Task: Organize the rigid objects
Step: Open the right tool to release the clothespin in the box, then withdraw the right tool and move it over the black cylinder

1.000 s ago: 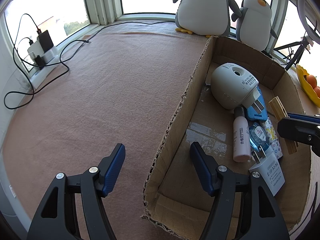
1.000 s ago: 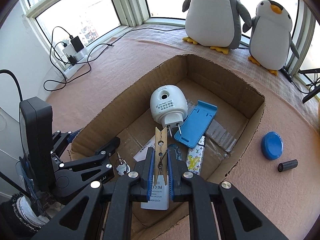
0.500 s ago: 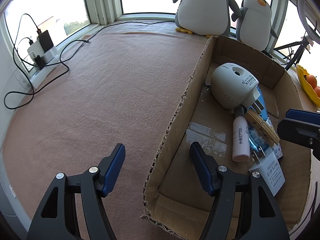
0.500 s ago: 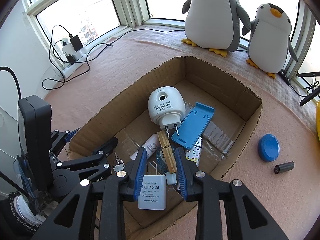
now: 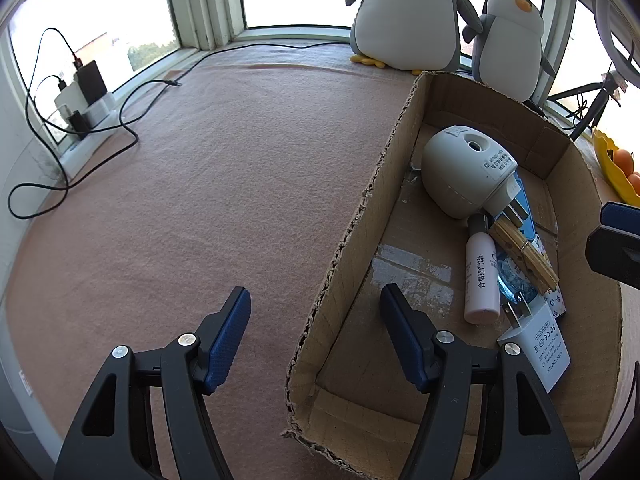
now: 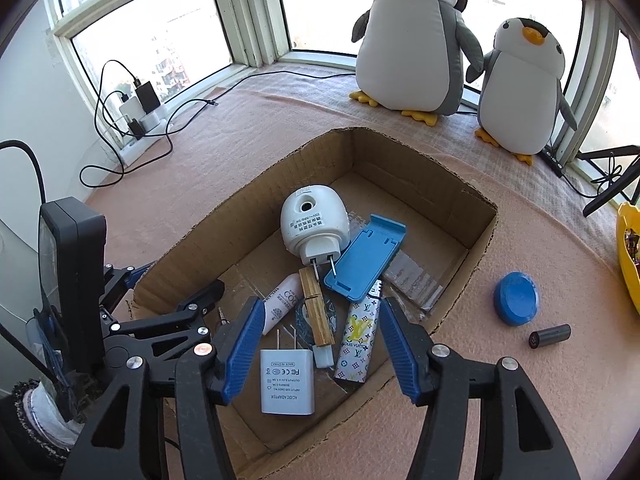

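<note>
A cardboard box (image 6: pixel 486 236) holds a wooden clothespin (image 6: pixel 317 309), a white plug-in device (image 6: pixel 314 220), a blue phone stand (image 6: pixel 366 258), a white USB adapter (image 6: pixel 286 380), a pink tube (image 6: pixel 282 300) and a patterned case (image 6: pixel 358 344). My right gripper (image 6: pixel 316 346) is open and empty above the box's near end. My left gripper (image 5: pixel 316 334) is open and empty, astride the box's left wall (image 5: pixel 356 232); the clothespin (image 5: pixel 522 254) lies inside. A blue lid (image 6: pixel 516 298) and a small dark cylinder (image 6: pixel 550 335) lie on the pink mat right of the box.
Two plush penguins (image 6: pixel 412 36) stand at the window behind the box. A power strip with chargers and cables (image 6: pixel 140 116) sits at the far left. A yellow bowl (image 6: pixel 628 256) is at the right edge, beside a tripod leg (image 6: pixel 608 196).
My right gripper opened and let go of the clothespin, which now lies in the box on the other items. The right gripper drew back and up. The left gripper has not moved.
</note>
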A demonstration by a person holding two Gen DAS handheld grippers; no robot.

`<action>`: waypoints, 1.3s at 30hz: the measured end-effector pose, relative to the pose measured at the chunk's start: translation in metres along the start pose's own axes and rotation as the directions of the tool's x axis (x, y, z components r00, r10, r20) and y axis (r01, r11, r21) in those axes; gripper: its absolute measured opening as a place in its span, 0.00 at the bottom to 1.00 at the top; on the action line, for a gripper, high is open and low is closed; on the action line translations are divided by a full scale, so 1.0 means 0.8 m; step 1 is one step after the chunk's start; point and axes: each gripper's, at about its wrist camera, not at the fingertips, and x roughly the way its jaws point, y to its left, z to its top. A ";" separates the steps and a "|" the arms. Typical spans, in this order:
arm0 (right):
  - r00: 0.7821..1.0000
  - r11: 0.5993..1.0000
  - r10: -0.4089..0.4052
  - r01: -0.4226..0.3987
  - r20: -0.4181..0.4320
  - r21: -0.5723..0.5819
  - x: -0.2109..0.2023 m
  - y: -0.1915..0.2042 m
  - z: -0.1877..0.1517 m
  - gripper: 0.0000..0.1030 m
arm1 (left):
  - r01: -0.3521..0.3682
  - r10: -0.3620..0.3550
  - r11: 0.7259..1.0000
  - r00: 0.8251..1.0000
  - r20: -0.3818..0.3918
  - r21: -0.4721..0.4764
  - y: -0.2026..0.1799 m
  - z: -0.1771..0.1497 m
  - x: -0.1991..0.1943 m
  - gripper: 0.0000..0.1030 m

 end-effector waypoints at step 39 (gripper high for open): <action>0.993 0.749 -0.107 0.114 -0.050 0.652 -0.017 -0.268 -0.065 0.54 | -0.001 0.001 1.000 1.000 0.002 0.002 -0.002 0.001 0.000 0.66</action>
